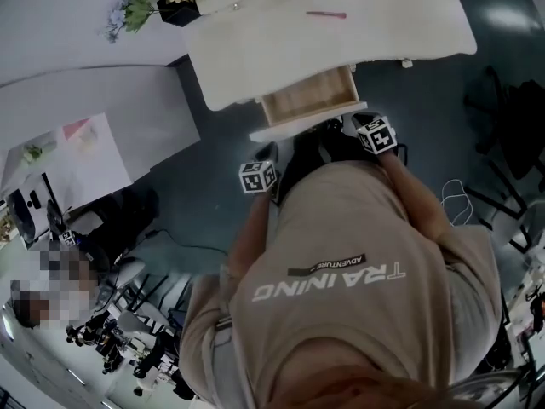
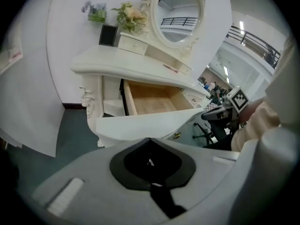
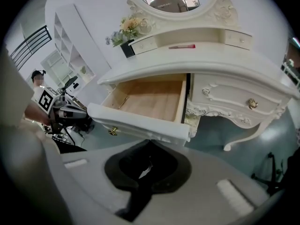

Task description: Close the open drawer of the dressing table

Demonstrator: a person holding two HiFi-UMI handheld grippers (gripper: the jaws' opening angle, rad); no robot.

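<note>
Drawer (image 1: 308,99) stands pulled out past the front edge of the counter (image 1: 341,41). Its white front panel (image 3: 140,121) bars the way ahead of the left gripper (image 2: 150,142) and right gripper (image 3: 150,143); both are clear of it. A brass knob (image 3: 113,131) projects from the panel. The drawer interior is open from above at the front and overhung by the counter at the rear. Bare floor (image 1: 204,186) lies free off the counter's left front corner. A carved leg (image 3: 248,135) and dark framework (image 1: 502,118) obstruct the counter's right end.
</note>
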